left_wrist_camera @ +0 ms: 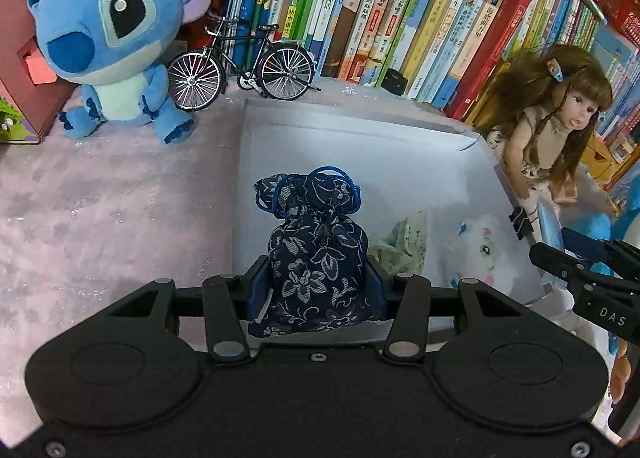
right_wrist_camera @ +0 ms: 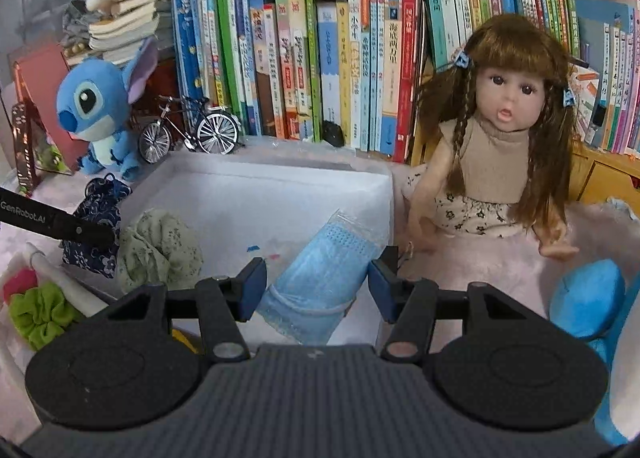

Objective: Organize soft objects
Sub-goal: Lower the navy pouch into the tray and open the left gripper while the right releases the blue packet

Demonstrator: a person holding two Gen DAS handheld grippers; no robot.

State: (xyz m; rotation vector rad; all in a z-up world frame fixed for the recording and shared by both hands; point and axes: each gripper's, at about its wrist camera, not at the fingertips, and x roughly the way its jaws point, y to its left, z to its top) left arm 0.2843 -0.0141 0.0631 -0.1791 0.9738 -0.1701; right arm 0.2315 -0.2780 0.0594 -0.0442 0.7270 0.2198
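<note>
White storage box (right_wrist_camera: pixel 280 182) is receiving items. Left gripper (left_wrist_camera: pixel 316 282) is clamping the navy floral pouch (left_wrist_camera: pixel 316 254) over it; right gripper (right_wrist_camera: pixel 316 284) is pinching the bagged blue mask (right_wrist_camera: pixel 320 278). Risk: slick wrapper slipping out short of the box.

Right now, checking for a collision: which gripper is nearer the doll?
Right. The right gripper holds a blue mask pack beside the doll; the left gripper is across the white bin.

A: What is the surface?
B: A table (left_wrist_camera: pixel 100 210) under a pale pink patterned cloth.
A: Resting on it?
B: White box (left_wrist_camera: pixel 440 154) at centre; blue plush (left_wrist_camera: pixel 116 42) and model bicycle (left_wrist_camera: pixel 244 66) behind it; doll (right_wrist_camera: pixel 496 146) just beside the box; books (right_wrist_camera: pixel 320 70) upright along the back.
</note>
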